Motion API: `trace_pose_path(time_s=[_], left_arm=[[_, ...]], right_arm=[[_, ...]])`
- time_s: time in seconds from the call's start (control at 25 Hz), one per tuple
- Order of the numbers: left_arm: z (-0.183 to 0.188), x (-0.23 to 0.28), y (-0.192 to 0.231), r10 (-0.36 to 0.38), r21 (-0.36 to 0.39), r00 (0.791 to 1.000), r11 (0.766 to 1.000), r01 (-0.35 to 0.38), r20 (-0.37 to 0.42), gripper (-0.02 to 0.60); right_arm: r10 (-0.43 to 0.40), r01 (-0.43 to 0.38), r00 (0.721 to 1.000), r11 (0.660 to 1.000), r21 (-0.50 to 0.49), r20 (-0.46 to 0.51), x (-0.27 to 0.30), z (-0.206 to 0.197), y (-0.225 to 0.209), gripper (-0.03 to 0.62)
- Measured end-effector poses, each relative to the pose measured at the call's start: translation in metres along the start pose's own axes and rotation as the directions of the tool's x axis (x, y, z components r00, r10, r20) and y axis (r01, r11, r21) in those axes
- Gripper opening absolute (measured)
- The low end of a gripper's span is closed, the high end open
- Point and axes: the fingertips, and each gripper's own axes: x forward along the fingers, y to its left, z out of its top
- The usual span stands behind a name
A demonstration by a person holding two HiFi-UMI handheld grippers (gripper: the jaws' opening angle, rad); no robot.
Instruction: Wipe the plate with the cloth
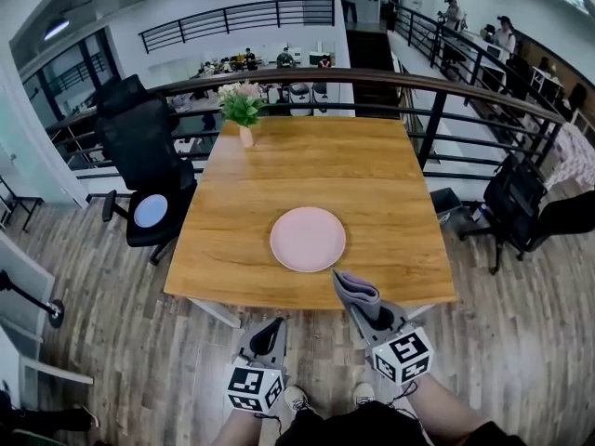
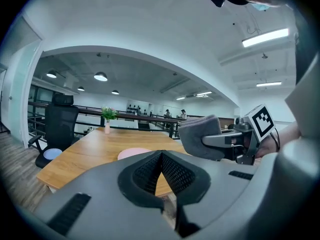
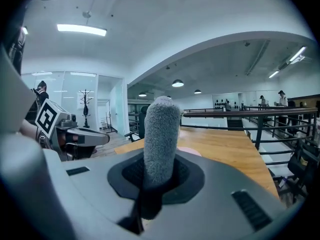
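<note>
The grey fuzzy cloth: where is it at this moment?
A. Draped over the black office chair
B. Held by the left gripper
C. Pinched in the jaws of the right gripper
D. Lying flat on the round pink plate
C: the grey fuzzy cloth stands clamped between the jaws of the right gripper, while the left gripper has its jaws shut on nothing.

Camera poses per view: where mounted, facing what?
Head view: on head, steeply down at table, plate; left gripper, right gripper, shoes show.
Left gripper view: on it, along shut jaws across table; right gripper's cloth at right.
Right gripper view: on it, along jaws clamping cloth; left gripper at left.
Shared: table in all.
</note>
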Motion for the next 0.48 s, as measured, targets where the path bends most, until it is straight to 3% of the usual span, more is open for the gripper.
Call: trace_pose_path(time_s=[0.2, 0.48], left_arm=[[0.005, 0.000, -0.035, 0.071, -0.006, 0.997, 0.997, -0.071, 0.016, 0.018], [0.002, -0.003, -0.077, 0.148, -0.018, 0.988, 0.989, -0.148, 0.035, 0.018]], right_arm=[[0.104, -0.104, 0.995, 0.994, -0.023, 0.006, -0.018, -0.002, -0.006, 0.052], [0.183, -0.183, 0.983, 0.983, -0.032, 0.011, -0.043, -0.010, -0.024, 0.052]])
